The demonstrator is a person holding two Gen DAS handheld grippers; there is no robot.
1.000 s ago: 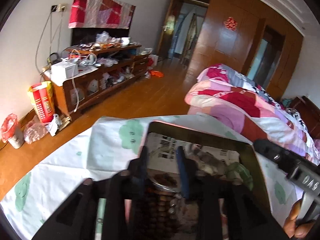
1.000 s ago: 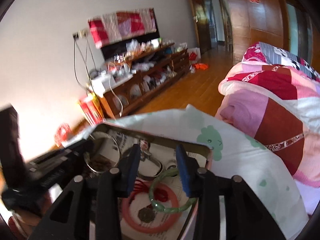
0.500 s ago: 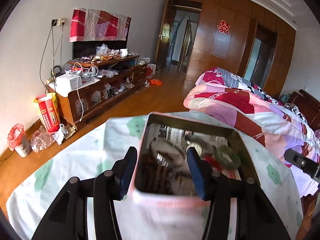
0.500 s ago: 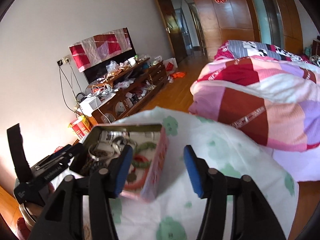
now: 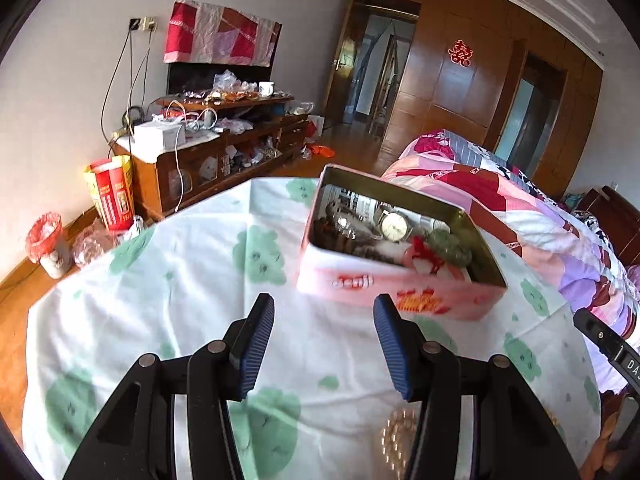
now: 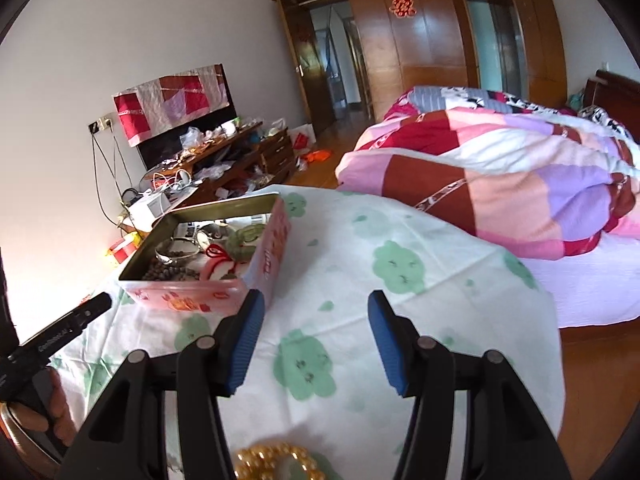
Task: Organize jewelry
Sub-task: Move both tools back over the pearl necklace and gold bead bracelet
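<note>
Both your grippers have pulled back from the pink tin [image 5: 400,296] since a second ago. Your left gripper [image 5: 324,344] and right gripper [image 6: 314,340] stand with jaws apart, empty. Jewelry fills the tin on the tablecloth [image 6: 400,320]; a gold bead bracelet [image 6: 276,462] lies nearer you.

Both views are brightly daylit, strongly bowed toward dark vignetted corners, with an overexposed glow washing the left edge.

Black left gripper [image 5: 324,322], ribbed blue pads [image 5: 256,344], seemingly silver rivets.
</note>
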